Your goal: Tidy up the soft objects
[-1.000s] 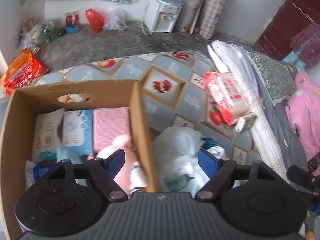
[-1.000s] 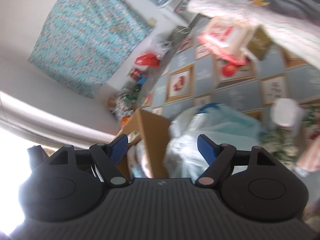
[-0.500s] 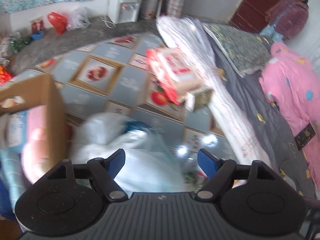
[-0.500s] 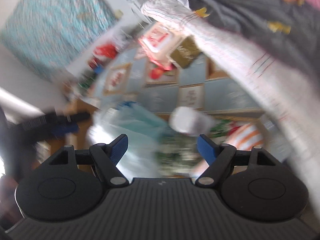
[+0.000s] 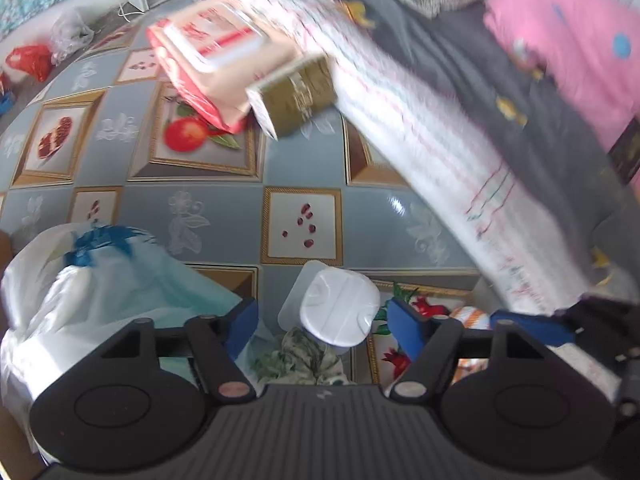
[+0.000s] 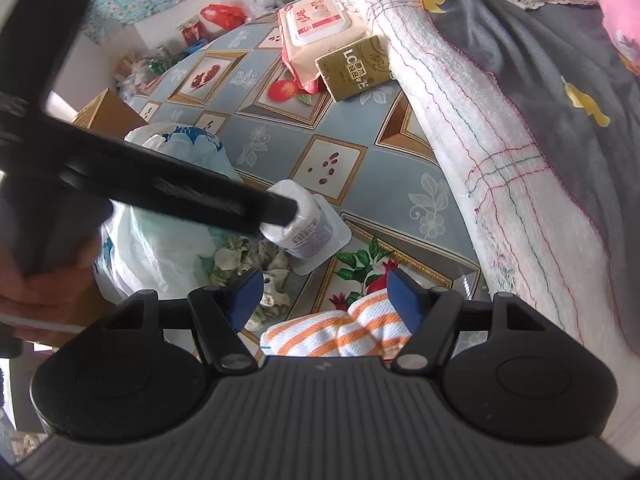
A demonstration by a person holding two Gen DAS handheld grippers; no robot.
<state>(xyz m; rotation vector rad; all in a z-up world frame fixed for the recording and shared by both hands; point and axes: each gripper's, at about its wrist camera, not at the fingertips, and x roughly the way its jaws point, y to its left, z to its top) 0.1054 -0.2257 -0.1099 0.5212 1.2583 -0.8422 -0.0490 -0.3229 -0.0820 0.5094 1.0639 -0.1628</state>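
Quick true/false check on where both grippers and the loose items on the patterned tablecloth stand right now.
1. The left gripper has a white-capped bottle between open jaws. True.
2. The right gripper is clamped on the gold box. False: the box lies far off beside the wet wipes pack.
3. An orange-striped cloth lies below the right gripper. True.
4. The green patterned fabric sits on the wipes pack. False: it lies beside the bottle.
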